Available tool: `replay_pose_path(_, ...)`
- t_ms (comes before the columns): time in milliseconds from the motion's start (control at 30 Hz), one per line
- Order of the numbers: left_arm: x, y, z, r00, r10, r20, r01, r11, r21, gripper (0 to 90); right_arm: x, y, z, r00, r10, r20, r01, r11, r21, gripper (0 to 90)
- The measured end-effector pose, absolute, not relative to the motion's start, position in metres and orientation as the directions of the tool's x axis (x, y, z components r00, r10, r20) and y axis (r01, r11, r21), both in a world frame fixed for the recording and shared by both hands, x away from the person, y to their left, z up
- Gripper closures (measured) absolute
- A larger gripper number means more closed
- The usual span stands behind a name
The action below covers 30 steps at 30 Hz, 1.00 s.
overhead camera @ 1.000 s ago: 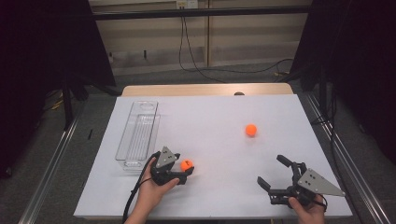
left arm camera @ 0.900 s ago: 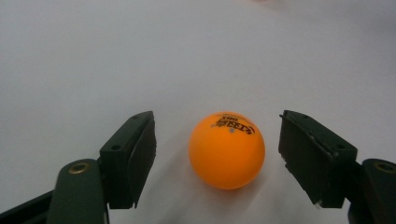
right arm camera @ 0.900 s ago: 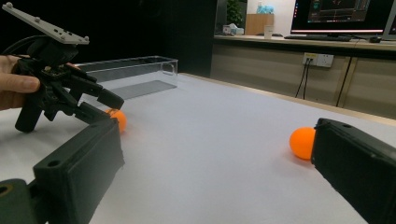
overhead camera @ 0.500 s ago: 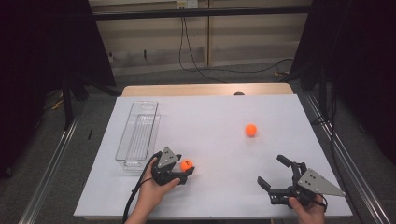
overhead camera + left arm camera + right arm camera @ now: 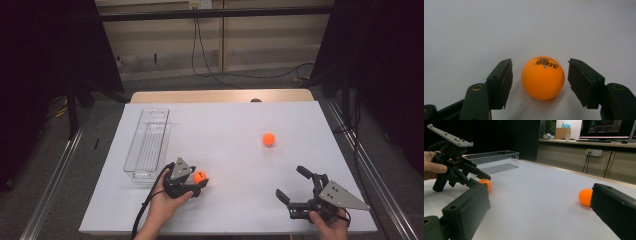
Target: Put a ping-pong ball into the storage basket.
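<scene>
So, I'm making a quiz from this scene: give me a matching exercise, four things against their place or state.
Things:
1. near ball
2. far ball
3. tray
4. right gripper

Places or states:
A. clear, at the table's left side
B. open, nothing between its jaws
C. between the left gripper's jaws, pads not touching it
D. alone on the table, right of centre

Pairs: 1-C, 2-D, 3-A, 4-B

Two orange balls (image 5: pixel 200 176) (image 5: pixel 269 139) — one clear tray (image 5: pixel 148 145) — two grippers (image 5: pixel 196 186) (image 5: pixel 291 186).
</scene>
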State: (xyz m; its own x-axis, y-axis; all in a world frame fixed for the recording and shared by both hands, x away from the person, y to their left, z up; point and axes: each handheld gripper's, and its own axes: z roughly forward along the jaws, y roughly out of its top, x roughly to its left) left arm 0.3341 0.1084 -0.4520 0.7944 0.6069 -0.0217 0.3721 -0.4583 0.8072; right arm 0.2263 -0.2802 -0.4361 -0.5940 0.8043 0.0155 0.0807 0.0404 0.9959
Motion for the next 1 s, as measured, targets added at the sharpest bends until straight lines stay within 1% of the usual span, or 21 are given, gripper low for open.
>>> replay_pose_path(667,0.3354,0.1041,-0.453,0.804,0.594,-0.007,0.375,-0.498,0.782,43.1,0.2261,-0.2806,-0.436,-0.594,0.804,0.016,0.081,0.04,0.996,1.8)
replay_pose_path(800,0.3351,0.1032,-0.4533,0.802,0.597,-0.021,0.388,-0.494,0.779,43.9,0.2261,-0.2809,-0.436,-0.594,0.804,0.016,0.082,0.04,0.996,1.8)
replay_pose_path(833,0.3351,0.1032,-0.4534,0.803,0.596,-0.023,0.388,-0.494,0.778,45.9,0.226,-0.2809,-0.436,-0.594,0.804,0.017,0.082,0.04,0.996,1.8)
replay_pose_path(1000,0.3351,0.1033,-0.4533,0.804,0.594,-0.03,0.393,-0.493,0.777,49.1,0.2261,-0.2809,-0.4359,-0.594,0.804,0.016,0.081,0.04,0.996,1.8)
